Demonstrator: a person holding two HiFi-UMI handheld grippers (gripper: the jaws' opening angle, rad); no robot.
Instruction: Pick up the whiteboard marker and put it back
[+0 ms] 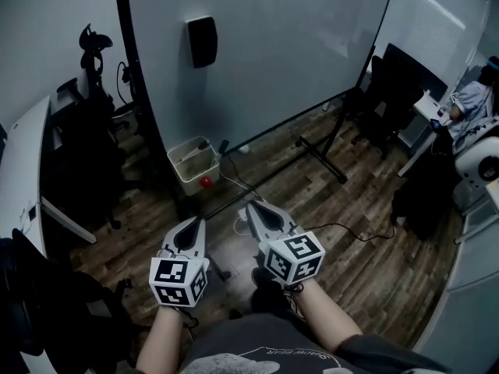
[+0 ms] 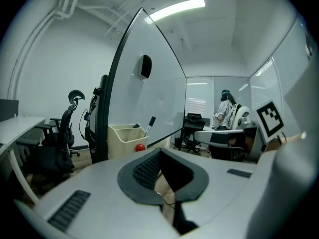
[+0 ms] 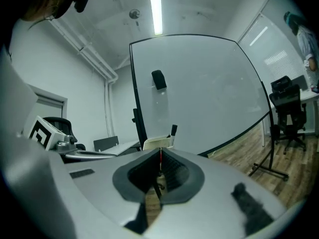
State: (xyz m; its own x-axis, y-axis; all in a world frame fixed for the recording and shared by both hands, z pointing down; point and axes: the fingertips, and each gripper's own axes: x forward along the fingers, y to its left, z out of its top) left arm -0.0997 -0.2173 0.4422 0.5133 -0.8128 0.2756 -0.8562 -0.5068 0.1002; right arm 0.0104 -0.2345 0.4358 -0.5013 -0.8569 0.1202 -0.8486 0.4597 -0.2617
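the whiteboard marker is seen standing almost upright, black cap on top, at the right corner of the pale box at the foot of the whiteboard. whether it is inside the box or just behind it cannot be told. both grippers are held low, well apart from the marker, and pointed toward it. the left gripper is closed, with nothing between its jaws. the right gripper is closed too, and nothing is held. the marker is found straight ahead of the right gripper's tips and a little above them, so that hand is judged the nearer. the jaws would have to be opened first, and the upright body taken from its sides.
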